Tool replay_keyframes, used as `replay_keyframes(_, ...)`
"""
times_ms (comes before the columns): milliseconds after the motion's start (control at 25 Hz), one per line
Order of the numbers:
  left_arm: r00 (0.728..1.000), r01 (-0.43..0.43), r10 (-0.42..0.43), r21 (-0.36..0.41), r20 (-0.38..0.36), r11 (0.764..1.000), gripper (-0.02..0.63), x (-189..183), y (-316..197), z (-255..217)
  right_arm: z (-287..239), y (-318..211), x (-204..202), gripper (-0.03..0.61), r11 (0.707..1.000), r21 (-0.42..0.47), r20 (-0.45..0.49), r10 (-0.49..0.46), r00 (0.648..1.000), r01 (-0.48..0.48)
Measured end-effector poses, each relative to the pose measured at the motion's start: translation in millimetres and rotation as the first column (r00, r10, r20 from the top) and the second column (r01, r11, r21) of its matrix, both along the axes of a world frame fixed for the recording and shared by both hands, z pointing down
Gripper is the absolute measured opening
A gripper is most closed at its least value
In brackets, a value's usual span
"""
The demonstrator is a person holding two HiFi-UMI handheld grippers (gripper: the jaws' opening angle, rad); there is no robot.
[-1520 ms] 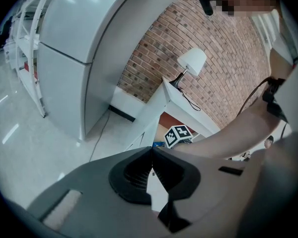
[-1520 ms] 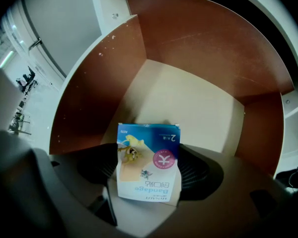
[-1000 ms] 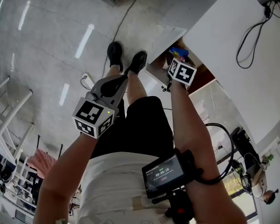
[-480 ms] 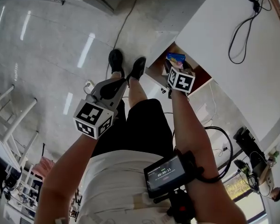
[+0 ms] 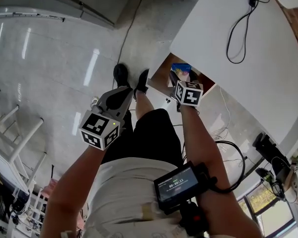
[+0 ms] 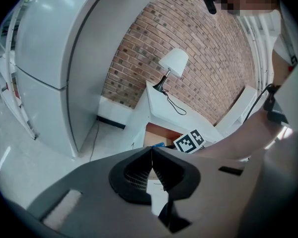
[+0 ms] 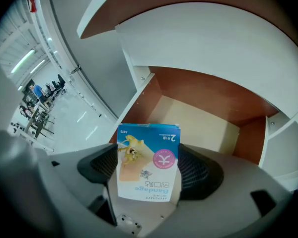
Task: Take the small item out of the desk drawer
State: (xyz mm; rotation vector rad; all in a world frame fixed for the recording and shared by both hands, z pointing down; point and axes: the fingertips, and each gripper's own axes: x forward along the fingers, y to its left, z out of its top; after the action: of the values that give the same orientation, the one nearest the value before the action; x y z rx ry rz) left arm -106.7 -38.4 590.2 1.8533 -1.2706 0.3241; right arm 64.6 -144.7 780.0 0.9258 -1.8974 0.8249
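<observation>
Across the upper right of the head view, the white table (image 5: 258, 58) is shown, with its open drawer (image 5: 160, 77) at upper centre, just below the table edge. At the lower centre of the left gripper view, the left tongs (image 6: 151, 157) are clenched on nothing and are held well apart from the drawer. At the lower centre of the right gripper view, the right tongs (image 7: 150, 175) are closed on a small blue box (image 7: 149, 148), which is gripped upright between the pads with the drawer floor beyond it.

The step in hand is judged to be the lift-out. A steady grip and a withdrawal clear of the drawer front and the table edge are called for next.

On the box, "Bandage" is read upside down, and a numeral "2" is seen at its upper right corner. A pink round emblem is also printed; the remaining print is too small to be read.
</observation>
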Motion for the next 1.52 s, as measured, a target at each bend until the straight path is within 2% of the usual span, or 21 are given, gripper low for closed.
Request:
replay_keyframes(360,0.999,-0.033,0.033,0.014,0.027,0.999,0.006,6,-8,-17,-24,17,4,0.341,0.998,0.017,0.047,-0.054,0.997,0.053)
replay_keyframes(760,0.992,-0.119,0.117,0.036,0.051,0.992,0.006,25,-20,-41,-71,35,7,0.341,0.992,0.081,0.108,-0.107,0.988,0.098)
replay_keyframes(1080,0.974,-0.221,0.217,0.061,0.060,0.973,0.006,43,-35,-55,-106,31,16,0.341,0.988,0.143,0.140,-0.073,0.988,0.053)
replay_keyframes(1520,0.945,-0.324,0.319,0.081,0.067,0.943,0.006,62,-43,-70,-144,41,44,0.341,0.985,0.172,0.128,-0.008,0.992,-0.014)
